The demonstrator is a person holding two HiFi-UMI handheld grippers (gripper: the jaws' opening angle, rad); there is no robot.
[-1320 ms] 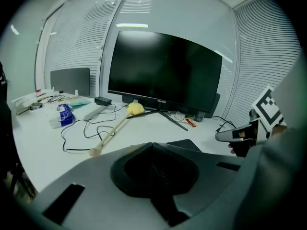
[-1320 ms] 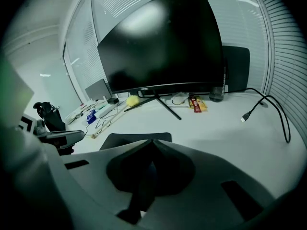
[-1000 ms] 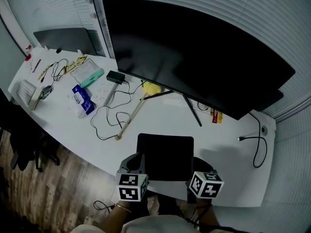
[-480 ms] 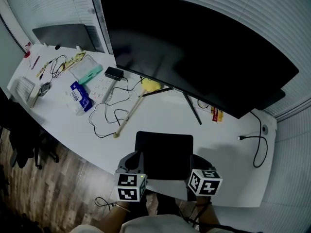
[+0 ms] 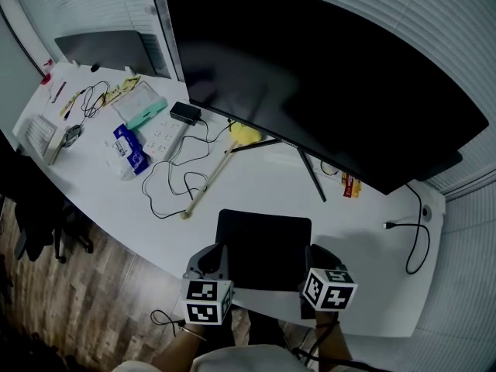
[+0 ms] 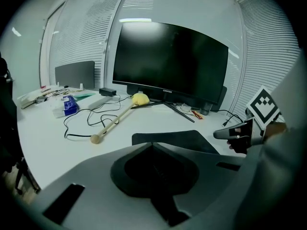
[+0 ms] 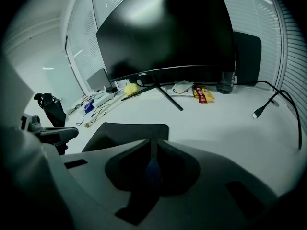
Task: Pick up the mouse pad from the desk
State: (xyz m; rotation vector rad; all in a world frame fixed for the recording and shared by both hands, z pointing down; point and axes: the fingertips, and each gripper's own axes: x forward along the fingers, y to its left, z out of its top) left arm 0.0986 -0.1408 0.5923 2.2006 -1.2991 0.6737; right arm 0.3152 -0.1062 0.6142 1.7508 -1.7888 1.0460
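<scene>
The black mouse pad lies flat on the white desk, close to its near edge. My left gripper sits at the pad's left near corner and my right gripper at its right near corner. In the left gripper view the jaws meet in a seam with nothing seen between them, and the pad lies just beyond, to the right. In the right gripper view the jaws are likewise together, with the pad ahead to the left. I cannot tell whether either tip touches the pad.
A large curved monitor on a thin stand fills the back of the desk. A yellow-headed wooden stick, a looped black cable, a power strip and a blue packet lie at left. A loose cable lies at right.
The pad and both grippers keep their places. Only the head view shifts slightly.
</scene>
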